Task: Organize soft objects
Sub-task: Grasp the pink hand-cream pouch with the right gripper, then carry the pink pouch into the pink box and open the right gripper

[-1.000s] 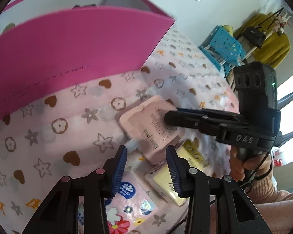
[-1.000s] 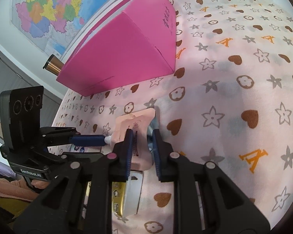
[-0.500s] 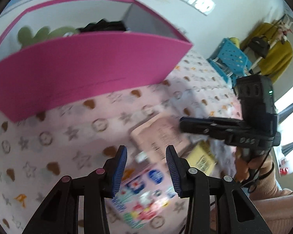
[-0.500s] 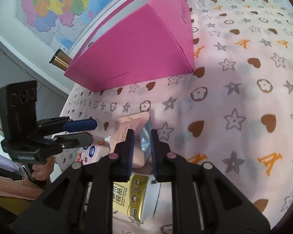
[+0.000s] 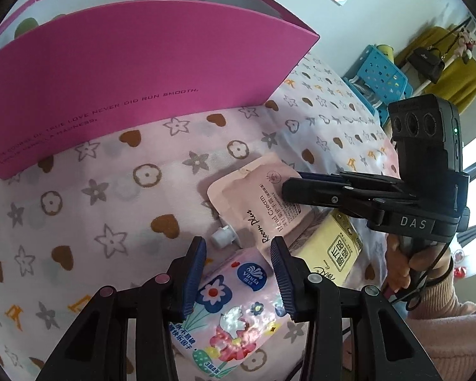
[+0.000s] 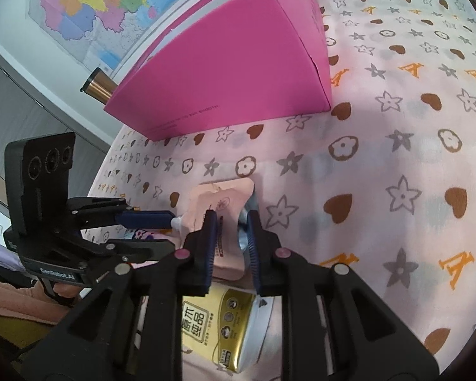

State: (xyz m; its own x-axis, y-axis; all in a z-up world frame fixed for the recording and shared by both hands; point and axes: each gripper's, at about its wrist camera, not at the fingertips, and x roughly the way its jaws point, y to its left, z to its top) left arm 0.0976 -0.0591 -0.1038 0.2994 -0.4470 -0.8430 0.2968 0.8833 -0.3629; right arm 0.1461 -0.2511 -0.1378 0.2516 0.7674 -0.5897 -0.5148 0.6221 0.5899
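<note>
A pink hand cream pouch (image 5: 260, 197) with a white cap is tilted up off the patterned cloth. My right gripper (image 5: 288, 184) is shut on its edge. In the right wrist view the pouch (image 6: 219, 197) sits pinched between the right gripper (image 6: 231, 222) fingers. A floral tissue pack (image 5: 234, 301) lies under my left gripper (image 5: 236, 254), whose jaws stand partly apart above it without pressing on it. A yellow tissue pack (image 5: 330, 254) lies beside it, under the pouch. From the right wrist view, the left gripper (image 6: 171, 231) points at the pouch's cap.
A tall pink open box (image 5: 127, 73) stands on the cloth behind the packs, with something green inside at its left end. The same pink box (image 6: 231, 73) shows in the right wrist view, and a copper cylinder (image 6: 98, 87) lies behind it. A person's hand in a pink sleeve (image 5: 444, 311) holds the right gripper.
The left wrist view pulled back from the pink box, then closed in again, ending over the floral pack. The right gripper kept its hold on the pouch and stayed nearly still.
</note>
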